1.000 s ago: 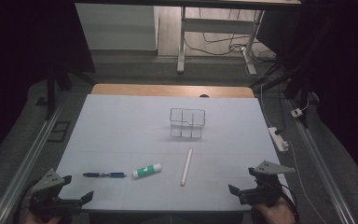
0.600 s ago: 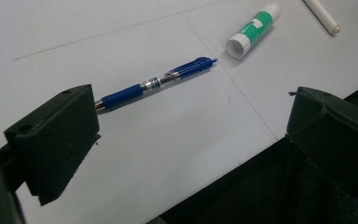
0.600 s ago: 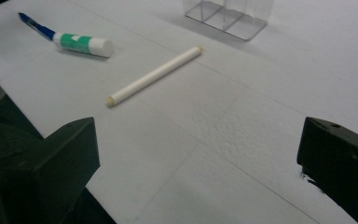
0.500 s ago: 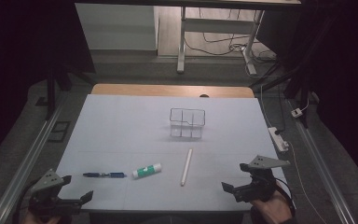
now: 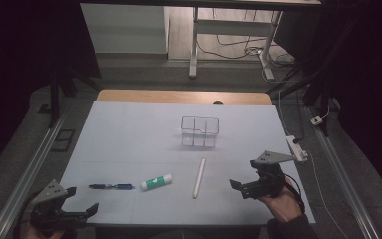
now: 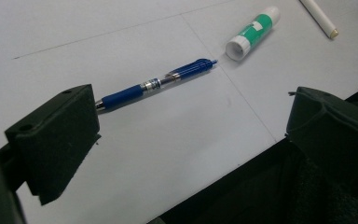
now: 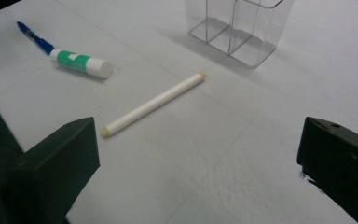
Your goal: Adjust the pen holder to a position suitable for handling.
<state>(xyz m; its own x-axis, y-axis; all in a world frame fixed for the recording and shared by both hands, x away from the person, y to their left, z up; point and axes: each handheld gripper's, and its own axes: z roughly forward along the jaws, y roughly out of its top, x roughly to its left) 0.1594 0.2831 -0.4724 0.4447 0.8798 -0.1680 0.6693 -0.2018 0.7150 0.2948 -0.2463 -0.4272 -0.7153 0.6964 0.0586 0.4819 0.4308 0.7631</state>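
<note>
Your right tool [image 5: 240,188], jaws spread and empty, faces the thin white round stick [image 7: 153,104]; close off-centre and it could roll away across the worktop [image 5: 129,129].

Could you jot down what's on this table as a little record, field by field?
Surface: white table
Pen: blue, lying flat, near left
Glue stick: green label, white cap, lying beside the pen's end
White stick: lying flat, middle front
Clear organizer: upright, empty, behind the stick
Left gripper: open, at the near edge, holding nothing
Right gripper: open, right of the stick, holding nothing
</note>
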